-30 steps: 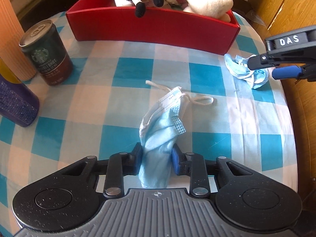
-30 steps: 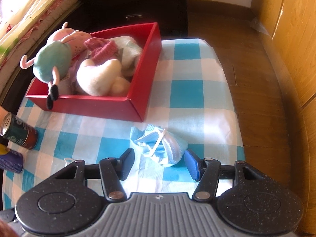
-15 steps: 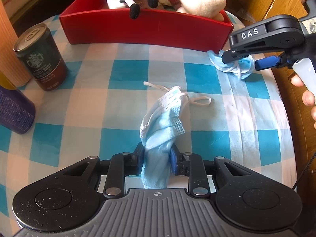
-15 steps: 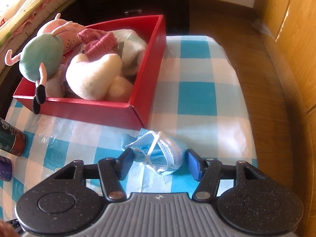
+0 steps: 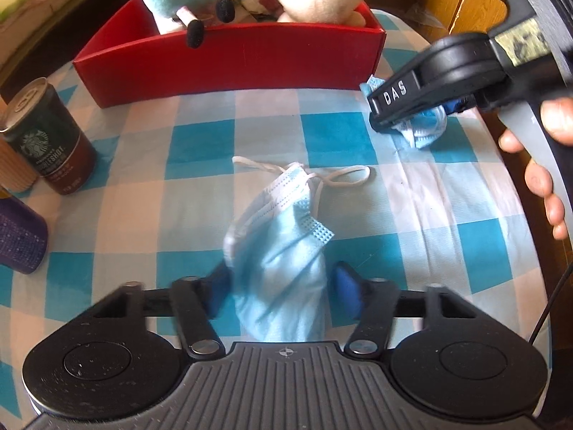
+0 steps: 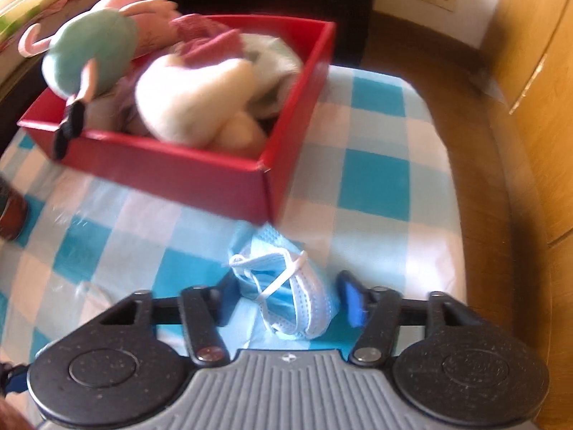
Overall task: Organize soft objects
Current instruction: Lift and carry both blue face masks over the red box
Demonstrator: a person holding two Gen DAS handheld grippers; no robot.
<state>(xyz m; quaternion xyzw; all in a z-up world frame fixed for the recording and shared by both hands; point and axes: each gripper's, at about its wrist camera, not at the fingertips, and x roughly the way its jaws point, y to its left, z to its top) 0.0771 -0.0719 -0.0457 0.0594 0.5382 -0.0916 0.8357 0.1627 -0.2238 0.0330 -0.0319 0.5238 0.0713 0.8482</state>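
The left tongs pointed steeply down at the table, which was covered with a blue-and-white checked cloth. Their jaws were opening, with a light blue face mask lying between them; a gap showed on each side of the cloth, so the pads no longer pressed it. The mask's white ear loops trailed away from the tongs across the cloth.

The right tongs sat over a second, crumpled face mask just in front of the corner of the red box. Their jaws were closing around it, the left pad near its edge and the right pad still apart from it. A person's hand gripped their handle.

The red box held stuffed toys, among them a green-bodied plush leaning over the rim and a cream plush. A Starbucks can stood at the table's left side, next to a purple can.
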